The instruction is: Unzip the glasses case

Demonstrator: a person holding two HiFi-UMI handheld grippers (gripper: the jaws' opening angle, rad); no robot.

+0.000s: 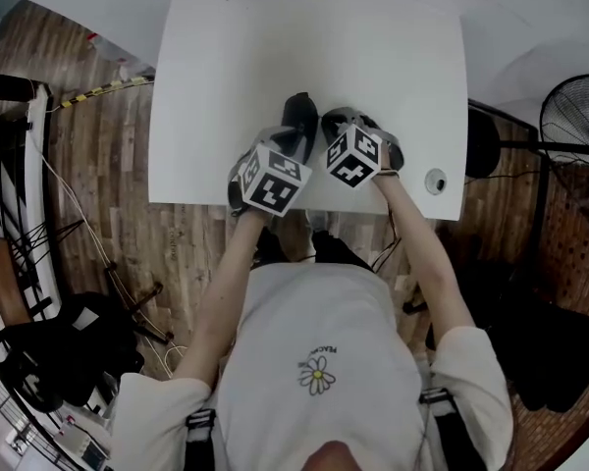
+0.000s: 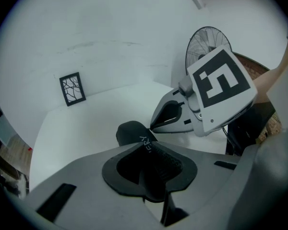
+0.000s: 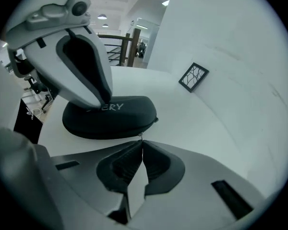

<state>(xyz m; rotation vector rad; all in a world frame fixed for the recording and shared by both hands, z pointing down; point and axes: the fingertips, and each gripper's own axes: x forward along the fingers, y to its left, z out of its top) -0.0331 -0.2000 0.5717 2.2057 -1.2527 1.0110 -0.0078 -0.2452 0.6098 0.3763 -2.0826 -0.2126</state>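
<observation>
White counter: carries the case close to its front edge, about mid-width.
Left hand-held gripper: its 2 jaws are clamped on 1 end of the case, which fills the gap between the pads. It looks to be acting as the anchor.
Glasses case: black and oval, lying flat on the counter between the 2 grippers. The lid looks to be down, with the zip seam running along its side.
Zipper pull: a tiny metal tab, apparently the pull, showing just beside the case's rounded end.
Right hand-held gripper: the jaws are pressed fully together, pinching that tab at their very tips and nothing else.
Step in hand: judged to be drawing the slider along the seam, at an early stage.
Doing it well: pull low and along the seam, following the curve round the end instead of lifting. Hold the left clamp firm so the case neither slides nor turns.
Risk: the pinch is thin, so a jerk could let the tab slip out. Steady tension suits it better.
</observation>
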